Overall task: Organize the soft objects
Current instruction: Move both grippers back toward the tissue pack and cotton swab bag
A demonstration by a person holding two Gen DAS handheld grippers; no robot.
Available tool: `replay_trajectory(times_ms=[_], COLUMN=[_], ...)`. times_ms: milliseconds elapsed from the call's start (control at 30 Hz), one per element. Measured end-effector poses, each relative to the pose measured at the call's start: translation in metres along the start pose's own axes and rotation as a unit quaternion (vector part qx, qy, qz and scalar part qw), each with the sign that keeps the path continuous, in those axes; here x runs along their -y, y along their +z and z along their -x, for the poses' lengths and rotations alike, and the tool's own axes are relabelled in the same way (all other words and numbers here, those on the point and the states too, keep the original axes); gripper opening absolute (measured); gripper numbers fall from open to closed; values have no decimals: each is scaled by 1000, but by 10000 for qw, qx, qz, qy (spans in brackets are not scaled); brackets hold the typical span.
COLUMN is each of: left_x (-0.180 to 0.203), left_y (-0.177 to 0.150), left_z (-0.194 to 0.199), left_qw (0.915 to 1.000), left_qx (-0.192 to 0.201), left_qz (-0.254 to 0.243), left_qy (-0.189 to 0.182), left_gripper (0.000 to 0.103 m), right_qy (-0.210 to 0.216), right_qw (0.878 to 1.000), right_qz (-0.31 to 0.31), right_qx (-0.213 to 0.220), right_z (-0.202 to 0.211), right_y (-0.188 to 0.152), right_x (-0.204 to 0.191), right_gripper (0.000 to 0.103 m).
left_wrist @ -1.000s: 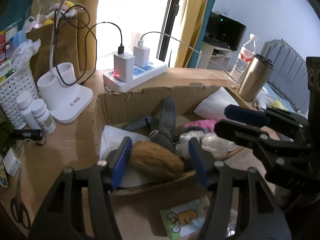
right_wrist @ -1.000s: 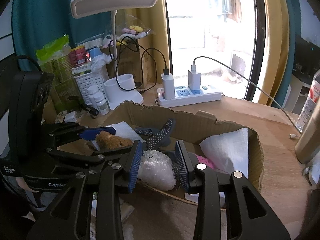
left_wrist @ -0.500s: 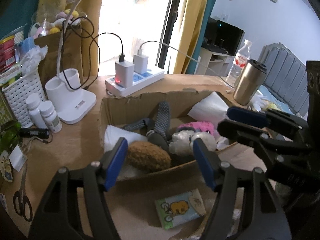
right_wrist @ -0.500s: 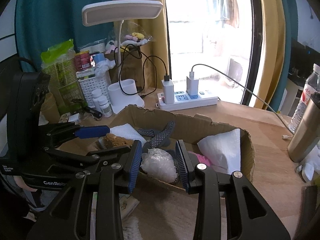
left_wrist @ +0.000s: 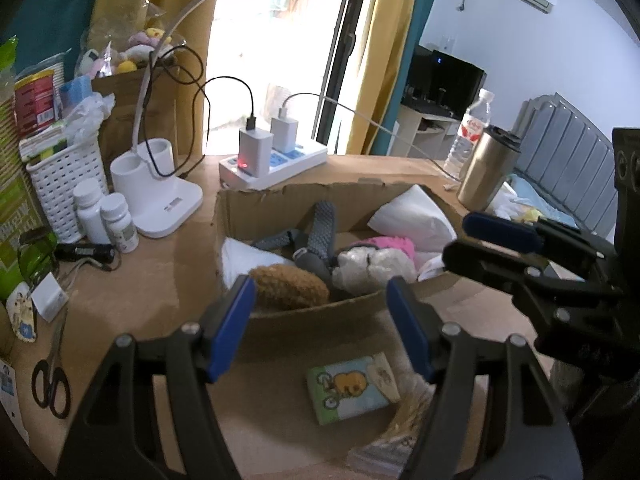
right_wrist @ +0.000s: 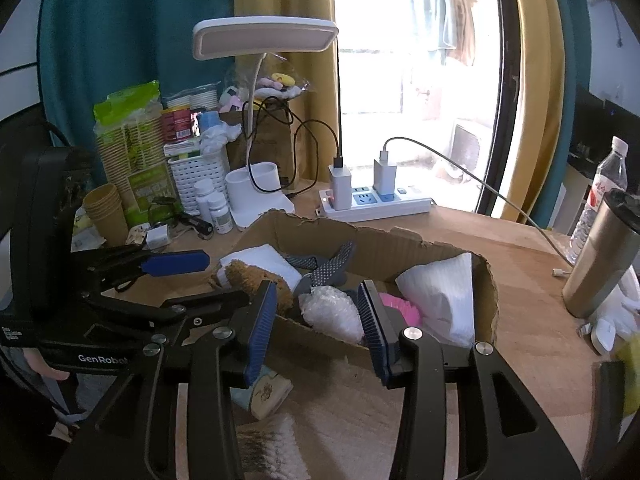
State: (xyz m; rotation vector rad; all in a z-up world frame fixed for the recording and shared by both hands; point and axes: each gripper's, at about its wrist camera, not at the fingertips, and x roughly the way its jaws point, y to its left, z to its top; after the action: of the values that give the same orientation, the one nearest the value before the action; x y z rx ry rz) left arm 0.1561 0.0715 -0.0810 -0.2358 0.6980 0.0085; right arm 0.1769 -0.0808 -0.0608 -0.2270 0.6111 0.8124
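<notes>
A low cardboard box (left_wrist: 280,204) (right_wrist: 384,248) on the wooden desk holds soft things: a brown furry toy (left_wrist: 286,286) (right_wrist: 248,276), a grey dotted glove (left_wrist: 316,236) (right_wrist: 328,268), a crumpled bubble-wrap ball (left_wrist: 370,266) (right_wrist: 334,312), a pink plush (left_wrist: 386,244) (right_wrist: 398,304) and white foam sheets (left_wrist: 414,218) (right_wrist: 440,292). My left gripper (left_wrist: 322,330) (right_wrist: 192,280) is open and empty, held in front of the box's near wall. My right gripper (right_wrist: 316,326) (left_wrist: 484,240) is open and empty at the box's near rim, its blue pads either side of the bubble wrap.
A tissue pack (left_wrist: 352,386) lies in front of the box. Behind stand a desk lamp (right_wrist: 260,196), power strip (left_wrist: 276,164), pill bottles (left_wrist: 106,220), white basket (left_wrist: 60,184) and steel tumbler (right_wrist: 600,252). Scissors (left_wrist: 50,376) lie at the left edge.
Both grippers have drawn back and up from the box. The left one, earlier around the brown furry toy, is now clear of it; the toy stays in the box.
</notes>
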Motion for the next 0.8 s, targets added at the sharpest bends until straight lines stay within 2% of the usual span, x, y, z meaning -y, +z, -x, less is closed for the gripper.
replay_trajectory(times_ms=[200,333,700,800], left_x=[-2,-4,-10,-12], left_y=[-7,-13,-32,-39], left_z=[11,18,33,36], left_qw=[10000,9999,9999,9998], left_qx=[56,79,88,98], left_qz=[41,71,142,180], left_qy=[-21,-39,14,43], left_gripper=[70,70,70,70], right_qy=[-68,-104,-212,-245], right_qw=[10000,9999,9997,9996], right_qz=[28,40,61,68], right_qx=[-3,-7,-80,-122], right_z=[8,14,23,24], right_y=[-5,-10,-25,-31], right_x=[-8,-13,-26,-28], right_gripper=[46,53,55,58])
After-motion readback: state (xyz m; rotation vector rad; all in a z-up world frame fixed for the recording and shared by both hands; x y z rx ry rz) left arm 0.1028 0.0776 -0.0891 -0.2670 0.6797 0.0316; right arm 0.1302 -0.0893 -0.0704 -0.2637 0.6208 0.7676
